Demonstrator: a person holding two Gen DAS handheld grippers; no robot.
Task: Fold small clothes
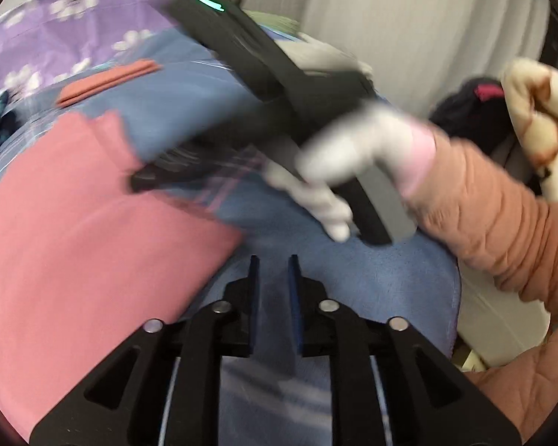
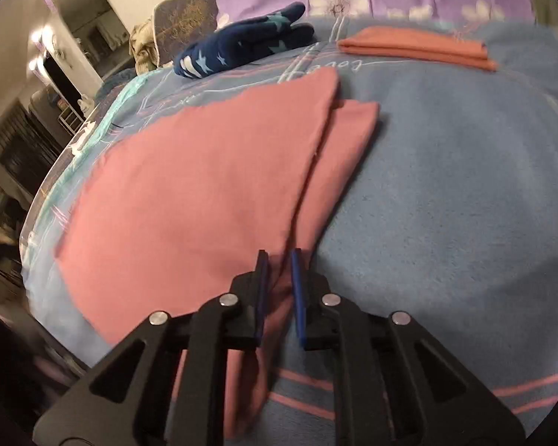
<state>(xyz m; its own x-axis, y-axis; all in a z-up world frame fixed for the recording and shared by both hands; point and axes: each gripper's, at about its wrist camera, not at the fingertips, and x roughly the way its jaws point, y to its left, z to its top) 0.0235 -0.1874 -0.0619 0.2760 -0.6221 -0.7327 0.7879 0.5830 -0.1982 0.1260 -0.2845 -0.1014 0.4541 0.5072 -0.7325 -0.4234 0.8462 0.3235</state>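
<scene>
the pink, partly folded cotton garment (image 2: 204,193) lies flat on the blue blanket-covered bed (image 2: 446,204), one narrower panel showing beside the larger top layer. right hand-held gripper (image 2: 279,256) sits low over the near edge of that garment, jaws at a narrow gap with pink cloth running between them; whether the pads actually pinch it cannot be told. left hand-held gripper (image 1: 273,260) hovers over bare blue blanket just beside the garment's right edge, jaws narrowly apart, nothing between them. judgement: the step in hand is taking the near hem for the next fold; do it well by catching both layers at once, lifting low, carrying the edge straight toward the far side so the panels stay aligned, and pinning the opposite corner with the left tool. a finished flat folded salmon-pink cloth (image 2: 416,50) and a crumpled navy star-print garment (image 2: 241,42) rest farther back, well apart. in the left view the right tool and white-gloved hand (image 1: 334,171) are motion-blurred and hide part of the bed; the garment's near corner is cut off below the jaws.
</scene>
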